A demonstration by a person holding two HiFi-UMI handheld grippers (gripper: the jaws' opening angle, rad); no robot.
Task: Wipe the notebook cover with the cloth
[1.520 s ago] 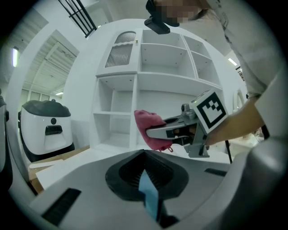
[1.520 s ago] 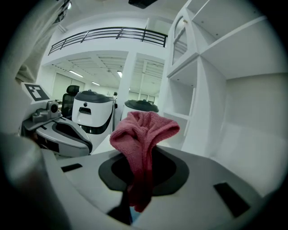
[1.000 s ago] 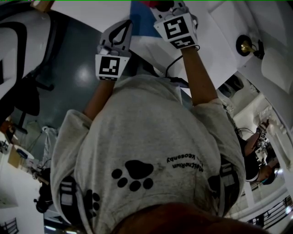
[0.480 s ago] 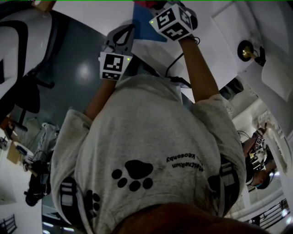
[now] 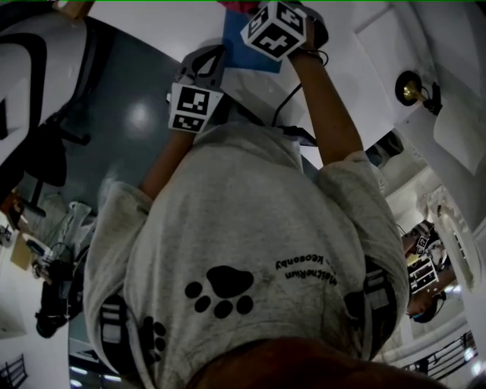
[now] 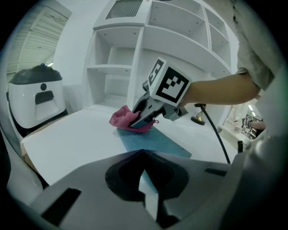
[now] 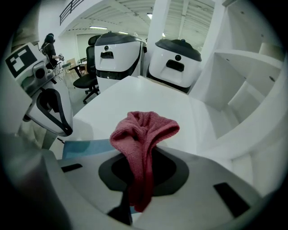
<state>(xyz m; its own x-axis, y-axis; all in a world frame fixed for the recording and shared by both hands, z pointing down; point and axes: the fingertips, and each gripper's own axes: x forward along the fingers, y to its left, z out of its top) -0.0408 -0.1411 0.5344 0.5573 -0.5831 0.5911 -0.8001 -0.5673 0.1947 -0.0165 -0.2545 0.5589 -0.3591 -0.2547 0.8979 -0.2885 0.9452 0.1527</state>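
A blue notebook (image 6: 155,144) lies flat on the white table (image 6: 76,134). My right gripper (image 6: 136,120) is shut on a bunched pink-red cloth (image 6: 121,119), which rests on the notebook's far end. In the right gripper view the cloth (image 7: 144,130) hangs out of the closed jaws of the right gripper (image 7: 137,202), above a strip of the notebook (image 7: 83,147). My left gripper (image 6: 147,197) is shut, with nothing seen in it, at the notebook's near edge. In the head view the left gripper (image 5: 214,52) and the right gripper (image 5: 257,6) flank the notebook (image 5: 244,47).
White open shelving (image 6: 135,58) stands behind the table. Two white machines (image 7: 119,54) and a black office chair (image 7: 87,81) stand beyond the table's far side. A small brass object (image 6: 197,119) and a black cable (image 6: 217,134) lie to the right. The table edge (image 6: 31,148) is near.
My right gripper has carried the cloth further along the notebook, away from my body, and its marker cube has turned. The left gripper has hardly moved.
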